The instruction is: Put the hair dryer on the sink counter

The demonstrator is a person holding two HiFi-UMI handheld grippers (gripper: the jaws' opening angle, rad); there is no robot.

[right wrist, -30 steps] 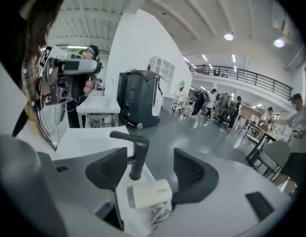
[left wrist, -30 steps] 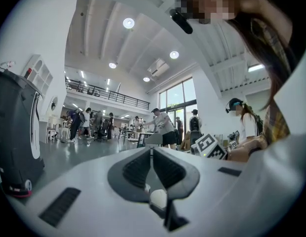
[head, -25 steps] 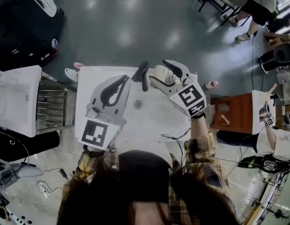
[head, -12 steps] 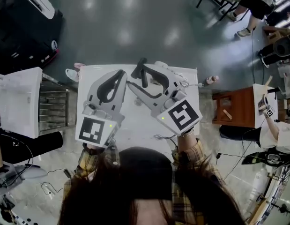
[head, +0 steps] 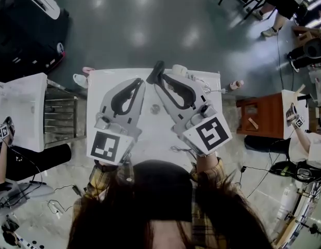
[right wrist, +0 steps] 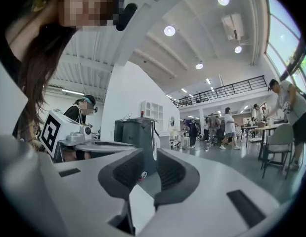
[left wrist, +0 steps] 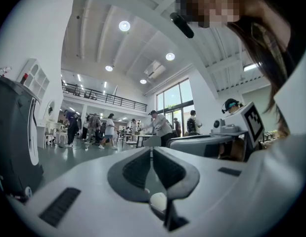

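Lying at far edge of white rectangular sink counter [head: 106,82]: one white hair dryer with a dark end [head: 178,69], apparently already set down, so left ungripped. Two tools held level above the basin, over one round metal drain [head: 155,108]. Right gripper [head: 154,82]: jaws just been closing, narrow gap left, nothing between. Left gripper [head: 138,82]: fingers pressed together, empty.

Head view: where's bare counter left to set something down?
Bare: on the sink counter, the left-edge strip beside the left gripper, and the near middle between the grippers, this side of the drain. Crowded: the far edge, where the hair dryer and its cord lie by the right gripper.
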